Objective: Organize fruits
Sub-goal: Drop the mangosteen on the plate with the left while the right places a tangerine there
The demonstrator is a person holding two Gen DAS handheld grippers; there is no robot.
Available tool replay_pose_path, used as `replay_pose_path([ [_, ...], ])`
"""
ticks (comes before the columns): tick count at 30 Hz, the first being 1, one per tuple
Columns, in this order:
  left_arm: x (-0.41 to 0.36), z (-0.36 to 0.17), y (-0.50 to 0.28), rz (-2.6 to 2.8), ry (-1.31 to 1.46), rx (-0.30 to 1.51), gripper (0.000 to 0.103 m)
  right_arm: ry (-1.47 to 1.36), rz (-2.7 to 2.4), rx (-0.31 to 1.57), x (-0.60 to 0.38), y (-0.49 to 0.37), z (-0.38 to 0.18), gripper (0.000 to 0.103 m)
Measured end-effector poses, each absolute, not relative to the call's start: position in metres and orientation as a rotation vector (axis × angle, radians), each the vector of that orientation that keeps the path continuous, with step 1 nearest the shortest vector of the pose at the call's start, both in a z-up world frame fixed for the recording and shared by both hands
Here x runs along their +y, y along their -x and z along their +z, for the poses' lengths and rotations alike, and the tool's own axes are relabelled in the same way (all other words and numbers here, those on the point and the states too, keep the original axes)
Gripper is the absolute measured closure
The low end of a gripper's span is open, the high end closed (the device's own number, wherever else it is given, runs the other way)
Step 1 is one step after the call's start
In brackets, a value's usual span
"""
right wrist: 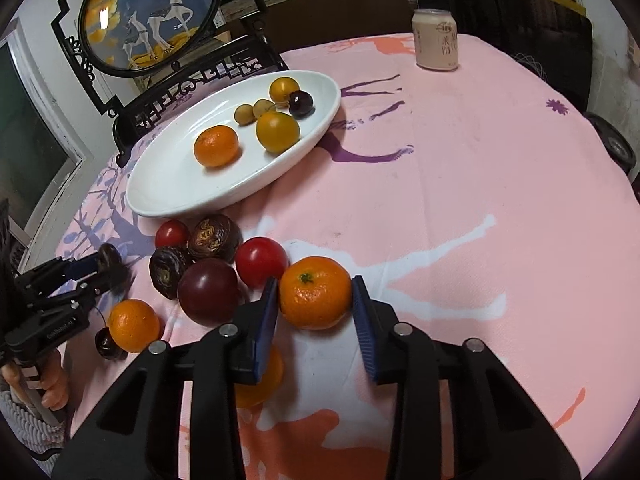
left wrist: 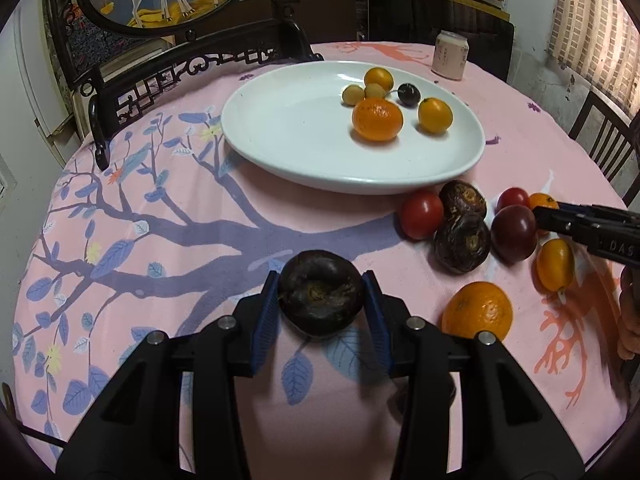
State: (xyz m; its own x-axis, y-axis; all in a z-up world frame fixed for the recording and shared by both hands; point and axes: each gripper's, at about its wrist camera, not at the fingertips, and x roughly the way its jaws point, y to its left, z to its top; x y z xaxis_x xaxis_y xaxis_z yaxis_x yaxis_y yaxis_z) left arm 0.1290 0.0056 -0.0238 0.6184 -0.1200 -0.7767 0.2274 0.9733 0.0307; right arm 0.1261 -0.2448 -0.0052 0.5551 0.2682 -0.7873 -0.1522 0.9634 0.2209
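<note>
Fruits lie on a round table under a pink cloth [left wrist: 168,208] with a printed blue tree. At the far left stands a dark carved frame [right wrist: 120,32] with a deer picture. Next to it, on the cloth, is a white oval plate [left wrist: 288,152]; inside it are a mandarin [left wrist: 377,119], two yellow round fruits, two small beige ones and a dark cherry [left wrist: 409,94].

In the left wrist view, the left gripper [left wrist: 321,300] has its blue pads pressed on both sides of a dark water chestnut [left wrist: 321,292], which is held above the cloth, in front of the plate. To the right of it, a second mandarin [left wrist: 477,310] rests on the cloth.

Further right, just beside the near rim of the plate, is a cluster: red tomatoes [left wrist: 422,214], two more water chestnuts [left wrist: 462,242] and a dark purple tomato [left wrist: 513,233].

In the right wrist view, the right gripper [right wrist: 315,304] is narrowed around a third mandarin [right wrist: 315,292], at the right edge of the cluster. Both pads touch its sides; whether it is lifted I cannot tell.

Far behind, a pale can [right wrist: 436,38] stands upright.
</note>
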Motion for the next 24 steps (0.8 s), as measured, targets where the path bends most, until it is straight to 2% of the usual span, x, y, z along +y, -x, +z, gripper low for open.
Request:
replay_pose_path([
  [7,0.014,0.016,-0.139,-0.174,-0.052,0.820,0.061,-0.231,0.239,0.804,-0.262,-0.121,0.035,0.067],
  [11,0.005,0.035,-0.170,-0.153,-0.027,0.810,0.061,-0.222,0.300,0.820,-0.240,-0.146,0.051,0.067],
  [19,-0.012,0.007,-0.232,-0.101,-0.013,0.890,0.060,-0.121,0.363,0.895,-0.180,-0.203,0.035,0.065],
  [20,-0.011,0.002,-0.235,-0.096,-0.006,0.895,0.056,-0.123,0.366,0.900,-0.179,-0.204,0.032,0.062],
  [21,-0.010,0.000,-0.237,-0.092,-0.001,0.895,0.050,-0.125,0.368,0.898,-0.180,-0.206,0.031,0.052],
  [22,-0.009,-0.002,-0.237,-0.092,0.002,0.890,0.043,-0.122,0.368,0.880,-0.182,-0.206,0.031,0.046],
  [24,-0.004,0.001,-0.236,-0.103,0.014,0.878,0.040,-0.108,0.353,0.830,-0.187,-0.201,0.036,0.044],
])
